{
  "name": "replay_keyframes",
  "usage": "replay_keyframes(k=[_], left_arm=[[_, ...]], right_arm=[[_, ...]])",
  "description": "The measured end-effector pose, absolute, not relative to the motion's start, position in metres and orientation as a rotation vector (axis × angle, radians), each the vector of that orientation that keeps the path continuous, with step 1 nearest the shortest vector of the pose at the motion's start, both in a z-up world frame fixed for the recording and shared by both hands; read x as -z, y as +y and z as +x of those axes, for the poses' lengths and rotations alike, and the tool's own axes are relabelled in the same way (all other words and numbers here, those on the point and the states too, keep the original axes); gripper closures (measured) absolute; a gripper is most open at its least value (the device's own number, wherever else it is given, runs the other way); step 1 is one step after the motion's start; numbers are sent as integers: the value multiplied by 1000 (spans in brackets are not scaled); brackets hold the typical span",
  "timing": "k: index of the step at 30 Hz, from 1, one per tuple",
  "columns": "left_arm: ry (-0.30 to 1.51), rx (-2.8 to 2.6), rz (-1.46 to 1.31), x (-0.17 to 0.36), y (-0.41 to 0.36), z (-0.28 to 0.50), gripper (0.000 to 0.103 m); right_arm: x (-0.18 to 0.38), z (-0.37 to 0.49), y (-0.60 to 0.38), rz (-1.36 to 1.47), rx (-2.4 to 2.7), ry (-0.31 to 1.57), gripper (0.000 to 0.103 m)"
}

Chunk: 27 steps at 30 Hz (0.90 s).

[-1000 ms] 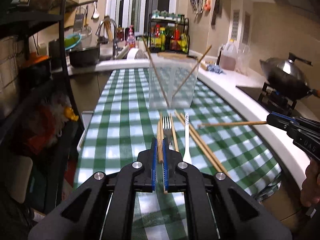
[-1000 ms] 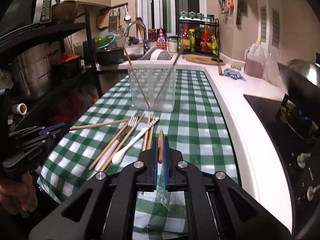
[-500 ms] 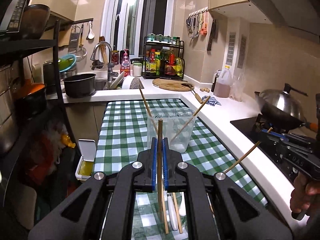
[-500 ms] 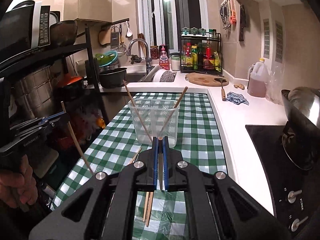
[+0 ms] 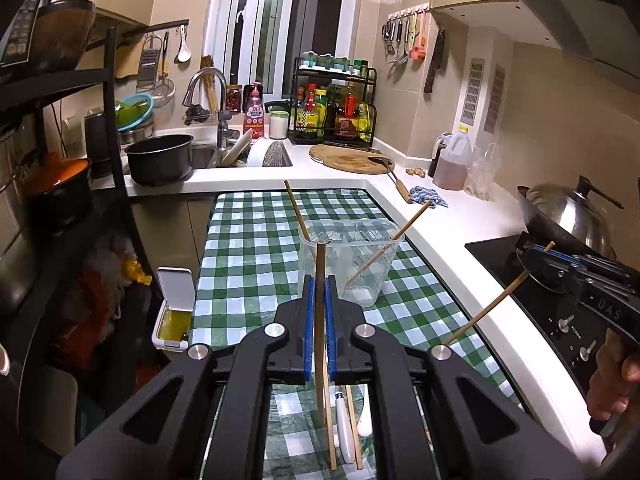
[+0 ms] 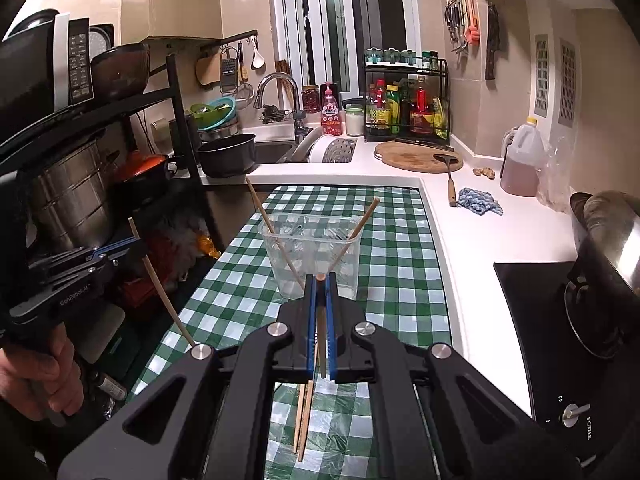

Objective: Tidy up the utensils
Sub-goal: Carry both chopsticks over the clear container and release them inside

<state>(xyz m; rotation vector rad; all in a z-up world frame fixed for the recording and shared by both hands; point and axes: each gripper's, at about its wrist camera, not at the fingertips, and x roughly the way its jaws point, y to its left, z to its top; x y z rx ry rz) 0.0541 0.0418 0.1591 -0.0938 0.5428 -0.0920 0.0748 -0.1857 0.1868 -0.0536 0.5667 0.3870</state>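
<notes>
Chopsticks: 2 of them have left the table within the last second, 1 in each claw. The left claw is closed on a chopstick that now stands nearly upright between its blue pads, its lower end hanging above the utensils left on the checked cloth. The right claw is likewise clamped on a second chopstick, held near its top. Seen from the opposite wrist, each stick slants down from its claw, clear of the cloth. Both claws have risen from table level, so the clear holder now lies ahead of and below them, with 2 chopsticks already leaning crossed inside it. Judged from this, the pick-up step is complete and transport to the holder is under way; lowering each tip inside the rim comes next. A white-handled piece and more chopsticks remain on the cloth, so several items are left.
</notes>
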Motion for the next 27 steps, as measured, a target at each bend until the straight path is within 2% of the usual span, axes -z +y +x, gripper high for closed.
replay_keyframes(k=[17,27], left_arm=[[587,97,-44,-179,40,91,98],[474,134,-39,-246,33,147,98]], right_arm=[[-212,107,-172,-57,-419,564,98],[-267,154,-169,-26,-445,499,98]])
